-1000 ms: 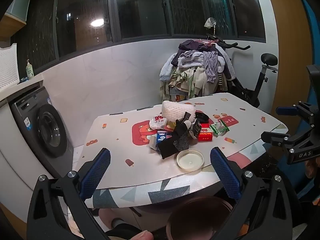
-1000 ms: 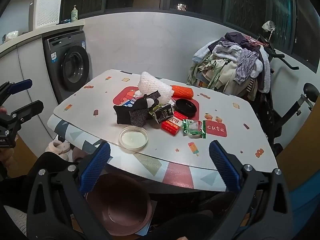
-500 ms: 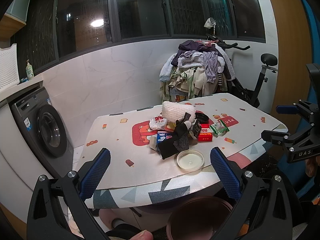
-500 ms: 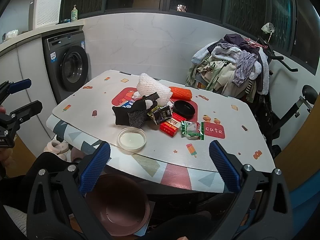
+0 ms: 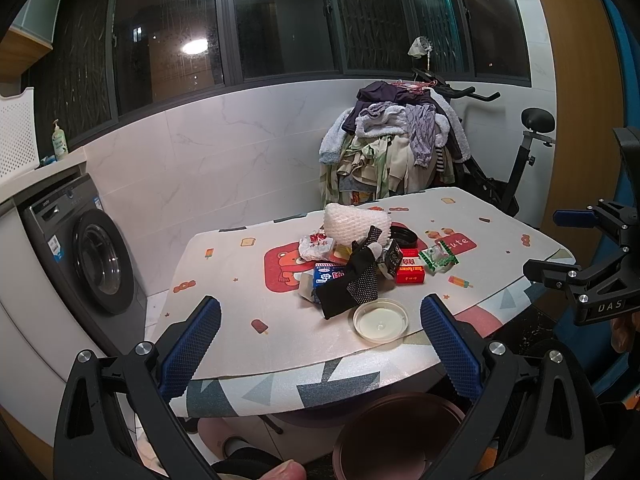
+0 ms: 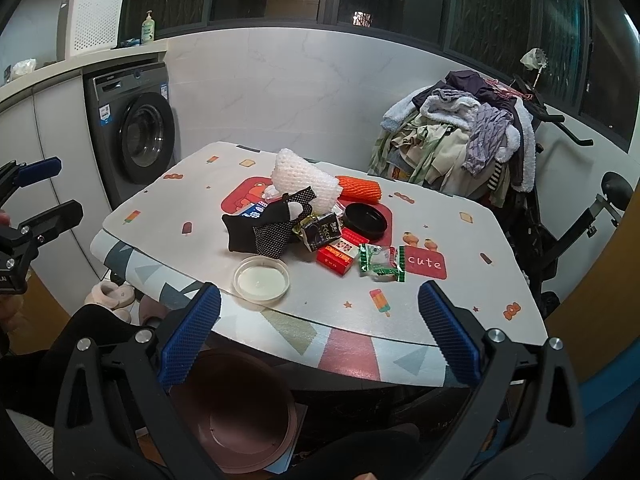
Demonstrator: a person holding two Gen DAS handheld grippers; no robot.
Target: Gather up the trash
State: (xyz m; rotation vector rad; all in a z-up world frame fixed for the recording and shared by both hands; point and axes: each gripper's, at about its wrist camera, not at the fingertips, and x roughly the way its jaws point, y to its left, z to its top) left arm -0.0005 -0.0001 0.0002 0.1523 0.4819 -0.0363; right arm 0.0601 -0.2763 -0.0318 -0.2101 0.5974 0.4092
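Hovering short of the patterned table, you hold both tools empty: the left gripper and right gripper have their blue pads spread wide. The trash heap sits mid-table, straight ahead of both; its nearest piece, the round clear plastic lid, lies just off the near edge, closer to your right gripper. The brown round bin waits below, under the edge.

White table cloth, printed popsicles and red bear patch. Red cardboard box; green-white crinkled wrapper; orange foam net; black dotted fabric pouch; blue-padded black tongs.
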